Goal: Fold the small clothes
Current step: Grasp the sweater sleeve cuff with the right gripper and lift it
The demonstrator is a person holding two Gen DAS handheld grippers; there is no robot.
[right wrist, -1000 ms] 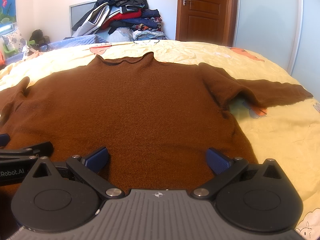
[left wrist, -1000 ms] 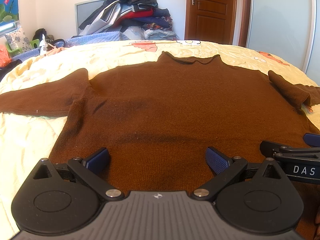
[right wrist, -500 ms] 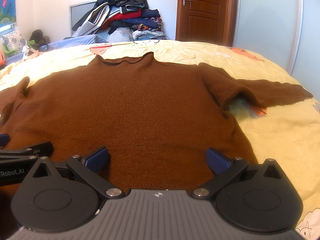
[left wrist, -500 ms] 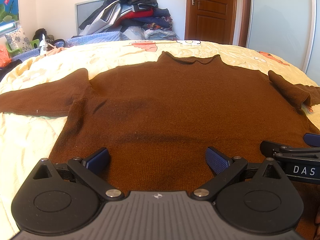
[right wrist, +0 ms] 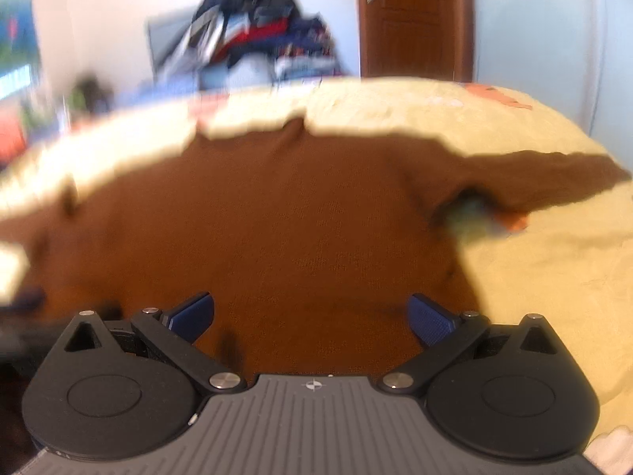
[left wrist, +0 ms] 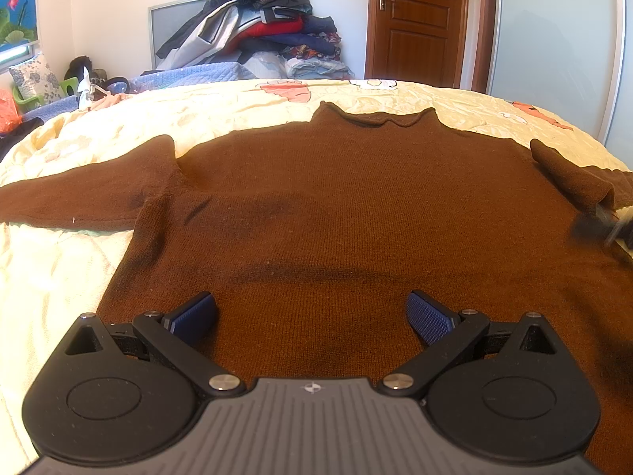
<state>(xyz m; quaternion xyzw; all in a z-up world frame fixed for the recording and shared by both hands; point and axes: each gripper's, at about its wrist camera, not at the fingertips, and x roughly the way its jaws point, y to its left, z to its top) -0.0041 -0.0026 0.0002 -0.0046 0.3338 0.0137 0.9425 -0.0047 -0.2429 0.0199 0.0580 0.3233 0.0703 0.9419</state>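
A brown knit sweater lies flat on the bed, collar away from me, sleeves spread to both sides. My left gripper is open and empty, low over the sweater's near hem. My right gripper is open and empty over the hem's right part; its view is motion-blurred. The sweater fills that view, with its right sleeve stretched out to the right. In the left wrist view the right gripper shows as a dark blur at the right edge, near the right sleeve.
A pale yellow quilt covers the bed. A pile of clothes stands against the far wall. A brown door and a sliding wardrobe are at the back right. Clutter and a cushion sit at the far left.
My right gripper has moved quickly forward toward the right sleeve; its view is now blurred and shifted. My left gripper has not moved. Both stay open.
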